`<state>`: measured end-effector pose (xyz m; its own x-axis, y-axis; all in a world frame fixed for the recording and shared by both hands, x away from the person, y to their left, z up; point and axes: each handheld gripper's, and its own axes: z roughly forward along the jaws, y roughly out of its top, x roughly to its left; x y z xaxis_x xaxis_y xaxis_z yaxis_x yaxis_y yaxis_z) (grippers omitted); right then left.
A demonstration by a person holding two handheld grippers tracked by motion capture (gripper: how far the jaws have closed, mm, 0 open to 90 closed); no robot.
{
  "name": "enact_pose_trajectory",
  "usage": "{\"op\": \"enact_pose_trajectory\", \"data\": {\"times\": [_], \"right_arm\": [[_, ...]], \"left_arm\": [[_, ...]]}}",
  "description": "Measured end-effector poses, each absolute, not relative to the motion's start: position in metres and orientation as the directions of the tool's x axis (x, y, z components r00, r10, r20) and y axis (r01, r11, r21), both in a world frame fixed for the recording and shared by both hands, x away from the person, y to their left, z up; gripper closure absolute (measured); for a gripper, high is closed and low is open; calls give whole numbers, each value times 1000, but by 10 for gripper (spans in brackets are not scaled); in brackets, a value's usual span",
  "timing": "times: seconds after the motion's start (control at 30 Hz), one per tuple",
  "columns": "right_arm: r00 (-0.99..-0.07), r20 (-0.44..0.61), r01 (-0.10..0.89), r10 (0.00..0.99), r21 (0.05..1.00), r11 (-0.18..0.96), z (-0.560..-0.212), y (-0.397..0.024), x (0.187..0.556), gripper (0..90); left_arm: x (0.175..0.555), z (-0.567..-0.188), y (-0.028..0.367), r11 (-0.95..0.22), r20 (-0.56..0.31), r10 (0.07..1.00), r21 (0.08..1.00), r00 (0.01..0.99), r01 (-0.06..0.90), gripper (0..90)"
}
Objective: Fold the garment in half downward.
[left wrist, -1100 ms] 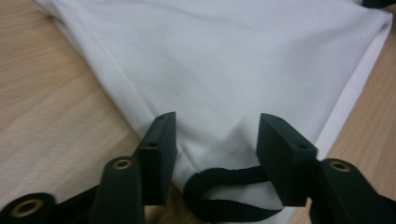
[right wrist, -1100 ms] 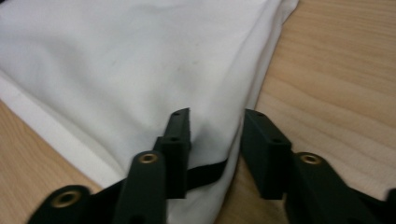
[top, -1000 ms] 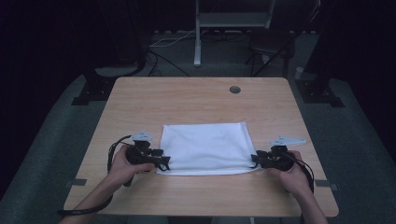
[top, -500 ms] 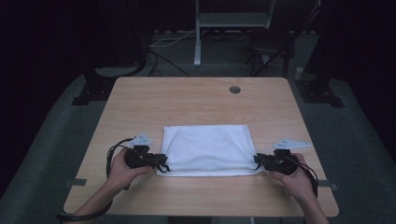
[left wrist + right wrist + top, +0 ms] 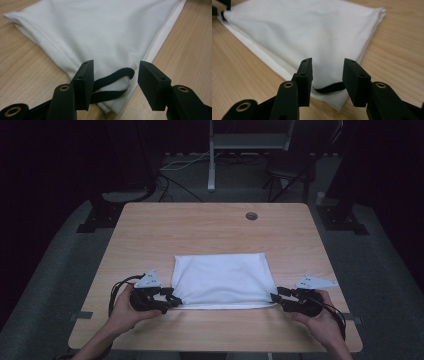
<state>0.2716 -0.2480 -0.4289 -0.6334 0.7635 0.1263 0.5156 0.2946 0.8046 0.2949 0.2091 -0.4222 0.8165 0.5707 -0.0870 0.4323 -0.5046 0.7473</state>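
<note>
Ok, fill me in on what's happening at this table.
A person is working a folded white cloth on the light wooden table with a hand-held black tool in each hand. The left tool and right tool sit at the cloth's two near corners. Their jaws have just been opening and now stand apart, straddling the corners without pinching them.

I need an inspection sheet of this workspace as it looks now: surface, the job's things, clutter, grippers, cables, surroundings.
Surface: wooden table, with a round grommet hole near the far edge.
Job's things: folded white cloth, lying flat; a black strap shows at each near corner.
Clutter: nothing seen.
Grippers: left gripper and right gripper at the cloth's near corners; jaws have just been opening, now apart, a corner between them, not pinched.
Cables: black cable loops from the left gripper; more lie on the floor behind.
Surroundings: dark room, metal stand behind the table.
</note>
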Motion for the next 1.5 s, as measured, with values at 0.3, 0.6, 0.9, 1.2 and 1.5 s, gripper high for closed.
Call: {"op": "enact_pose_trajectory", "data": {"times": [0.3,0.6,0.9,1.2,1.5], "right_arm": [[-638,106,528,763,781,334,-444,-237,275,764],[-647,128,530,752,784,323,-442,-238,271,827],[-648,134,531,750,785,319,-439,-242,265,831],[-637,113,511,763,803,307,-439,-242,268,616],[-645,122,529,754,784,326,-445,-238,275,773]], "left_arm": [[298,-427,206,-539,-64,563,727,824,426,685],[289,-425,209,-543,-88,549,719,831,434,831],[285,-422,211,-532,-105,545,724,832,440,792],[294,-423,206,-514,-38,586,755,810,407,502],[296,-429,197,-576,-10,546,722,838,384,756]]}}
